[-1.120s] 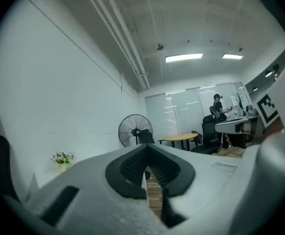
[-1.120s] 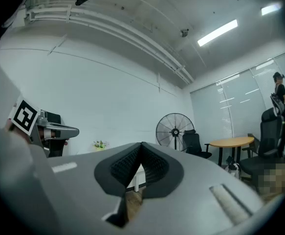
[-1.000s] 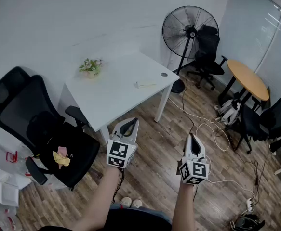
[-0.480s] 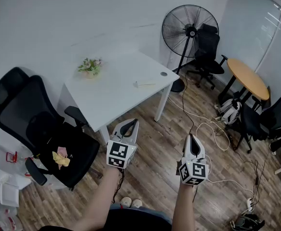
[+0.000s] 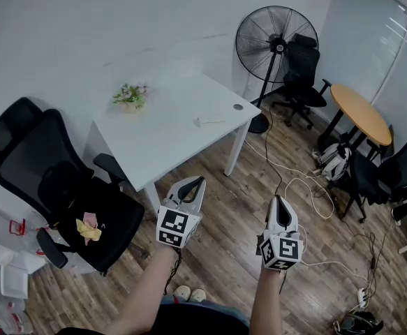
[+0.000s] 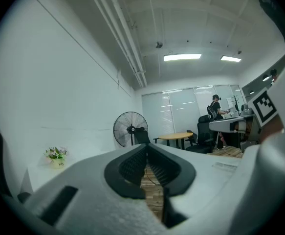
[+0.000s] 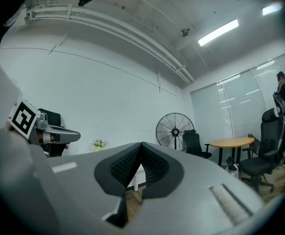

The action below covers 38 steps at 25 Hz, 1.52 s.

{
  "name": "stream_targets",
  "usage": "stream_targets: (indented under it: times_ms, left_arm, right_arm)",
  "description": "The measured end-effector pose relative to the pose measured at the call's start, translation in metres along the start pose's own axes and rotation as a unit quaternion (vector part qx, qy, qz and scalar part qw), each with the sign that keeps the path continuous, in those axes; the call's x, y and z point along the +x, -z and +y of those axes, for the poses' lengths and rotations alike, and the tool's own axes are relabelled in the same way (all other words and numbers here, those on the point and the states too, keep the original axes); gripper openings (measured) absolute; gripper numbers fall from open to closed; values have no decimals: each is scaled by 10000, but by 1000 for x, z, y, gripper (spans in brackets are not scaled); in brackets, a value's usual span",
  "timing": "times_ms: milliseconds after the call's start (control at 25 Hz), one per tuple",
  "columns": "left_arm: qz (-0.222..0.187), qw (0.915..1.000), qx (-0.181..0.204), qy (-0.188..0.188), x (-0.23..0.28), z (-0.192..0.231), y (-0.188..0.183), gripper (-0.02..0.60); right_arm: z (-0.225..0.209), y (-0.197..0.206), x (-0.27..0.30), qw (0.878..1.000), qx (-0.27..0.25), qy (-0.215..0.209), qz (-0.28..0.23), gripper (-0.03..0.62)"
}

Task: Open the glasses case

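White table beyond left tool and right tool, both pressed together, empty.

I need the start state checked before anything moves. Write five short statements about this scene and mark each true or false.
1. The left gripper and the right gripper are both shut, with nothing between the jaws. True.
2. The glasses case lies on the white table. True.
3. The left gripper touches the glasses case. False: it is held over the wood floor, short of the table.
4. The flower pot stands on the floor. False: it stands on the white table.
5. Something yellow lies on the black chair. True.
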<state>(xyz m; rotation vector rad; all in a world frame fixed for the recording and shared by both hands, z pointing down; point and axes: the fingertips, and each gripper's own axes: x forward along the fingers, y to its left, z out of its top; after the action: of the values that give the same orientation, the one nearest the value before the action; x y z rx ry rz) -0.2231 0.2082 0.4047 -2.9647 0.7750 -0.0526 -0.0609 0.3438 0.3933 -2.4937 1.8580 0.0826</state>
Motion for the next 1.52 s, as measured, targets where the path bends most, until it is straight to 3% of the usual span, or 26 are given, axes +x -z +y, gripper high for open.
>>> stream_targets:
  times_ms: [320,520,1080,1320,1520]
  left_arm:
    - [-44,9999,46,90,7,-15,-5,147]
    - [-122,9998,154,72,12,-23,-7,193]
    - [2,9998,78,-203,44,0,13,204]
    - [-129,9996,44,-255,98,19,27,204]
    - [-123,9997,-17,-201,173,55,43,210]
  right_arm:
    - [-15,2,-4,10000,37,-32,-20,12]
    - [-27,3,-4,9999,107,-74,-109,12]
    - [-43,23,44,9995,221,-226,-51,12]
    - [-64,42,94,9996,106,-260,-34,11]
    - [-87,65,167,9995,92,-289,59,12]
